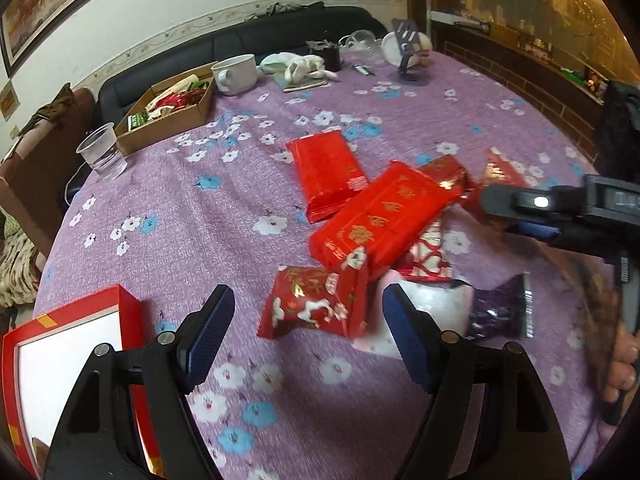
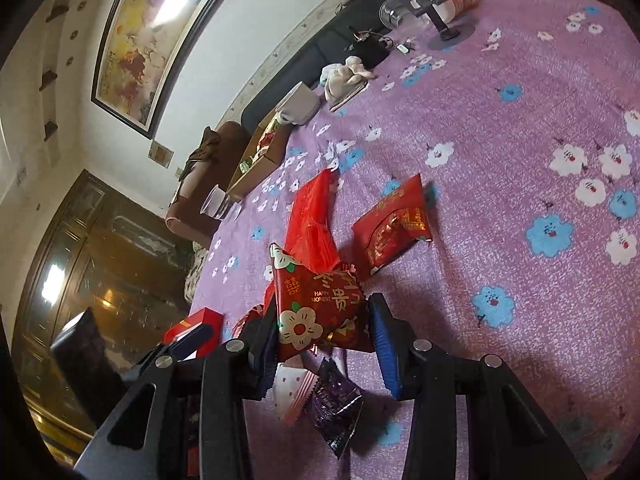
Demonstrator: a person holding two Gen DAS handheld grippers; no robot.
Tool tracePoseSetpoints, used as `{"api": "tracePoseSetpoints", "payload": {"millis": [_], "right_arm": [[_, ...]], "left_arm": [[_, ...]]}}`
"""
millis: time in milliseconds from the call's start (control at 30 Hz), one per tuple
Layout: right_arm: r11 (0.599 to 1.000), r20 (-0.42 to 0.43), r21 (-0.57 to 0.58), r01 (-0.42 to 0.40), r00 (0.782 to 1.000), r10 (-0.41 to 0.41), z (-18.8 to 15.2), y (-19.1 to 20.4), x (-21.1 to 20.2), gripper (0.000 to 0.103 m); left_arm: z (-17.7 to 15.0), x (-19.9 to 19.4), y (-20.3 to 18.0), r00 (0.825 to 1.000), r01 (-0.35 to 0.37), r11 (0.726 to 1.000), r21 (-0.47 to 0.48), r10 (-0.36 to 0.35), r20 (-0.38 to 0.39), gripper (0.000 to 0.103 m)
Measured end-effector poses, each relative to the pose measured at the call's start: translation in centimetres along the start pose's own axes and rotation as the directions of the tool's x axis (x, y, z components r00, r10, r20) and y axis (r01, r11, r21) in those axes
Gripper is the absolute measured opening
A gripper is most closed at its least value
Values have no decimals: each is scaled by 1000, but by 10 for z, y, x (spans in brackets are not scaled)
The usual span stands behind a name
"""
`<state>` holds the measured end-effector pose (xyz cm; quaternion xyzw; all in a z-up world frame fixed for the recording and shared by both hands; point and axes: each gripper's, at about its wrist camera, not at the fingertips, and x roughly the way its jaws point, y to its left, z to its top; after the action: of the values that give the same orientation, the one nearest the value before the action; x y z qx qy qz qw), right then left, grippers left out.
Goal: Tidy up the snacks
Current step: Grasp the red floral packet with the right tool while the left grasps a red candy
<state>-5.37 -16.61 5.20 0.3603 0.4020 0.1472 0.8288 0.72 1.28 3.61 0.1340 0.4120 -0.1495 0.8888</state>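
Observation:
Snack packets lie in a heap on the purple flowered tablecloth [image 1: 200, 216]. My left gripper [image 1: 310, 332] is open and low over the cloth. A red packet with a white horse print [image 1: 316, 304] lies just beyond its fingertips, untouched. Two long red packs [image 1: 328, 176] [image 1: 384, 216] lie further on. My right gripper [image 2: 324, 306] is shut on a red flowered "Happy Moment" packet [image 2: 316, 292], which stands upright with a pad pressing on each side. Seen from the left wrist, the right gripper [image 1: 494, 212] reaches in from the right. A purple wrapper [image 2: 336, 404] and a white-pink packet [image 2: 292, 392] lie beneath it.
A red box with a white inside [image 1: 72, 360] sits at the near left. A cardboard box of snacks [image 1: 168, 108], a white mug [image 1: 236, 74] and a plastic cup [image 1: 102, 152] stand at the far left. A phone stand [image 1: 408, 52] and a cloth [image 1: 296, 66] are at the back.

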Motion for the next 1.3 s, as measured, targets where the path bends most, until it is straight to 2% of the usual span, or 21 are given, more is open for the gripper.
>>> {"api": "tracePoseSetpoints", "payload": {"millis": [133,167,200,267,333,367,600,767,900,1100,1300], "right_arm": [[1000,-8,6,-8,1000,8,0,-1,2,42],[1000,-9,8,-9,1000,9,0,-1,3,42],[1000,-11,8,-11,1000,11,1,-1,3,42],[1000,-14,7,-12,1000,12,1,0,4,42],[1000,-14,6,-12,1000,12,1,0,5,42],[1000,-16,7,-14,1000,14,1,0,5,42],[1000,-14,0,-16,1000,16,-1,1,5,42],[999,-14,6,-54,998,54,-1,1,5,42],[999,-15,7,-53,998,53,-1,1,6,42],[998,-14,3,-56,998,56,-1,1,7,42],[999,-15,0,-53,998,53,-1,2,8,42]], "left_arm": [[-2,4,2,1000,-1,1000,-8,1,31,75],[-3,5,3,999,-2,1000,-9,2,35,66],[-3,7,3,1000,9,1000,-9,-9,28,52],[-3,12,4,999,32,999,-13,-32,8,39],[-4,11,3,1000,15,1000,-1,-15,21,37],[-4,10,3,1000,15,1000,3,-15,25,32],[-3,-1,11,996,61,998,-19,-60,61,15],[-4,-7,22,993,93,994,-64,-88,78,10],[-4,-11,33,992,97,990,-105,-88,92,9],[-2,-12,54,996,44,982,-186,-29,86,9],[-4,-10,64,997,-2,982,-191,15,71,10]]}}
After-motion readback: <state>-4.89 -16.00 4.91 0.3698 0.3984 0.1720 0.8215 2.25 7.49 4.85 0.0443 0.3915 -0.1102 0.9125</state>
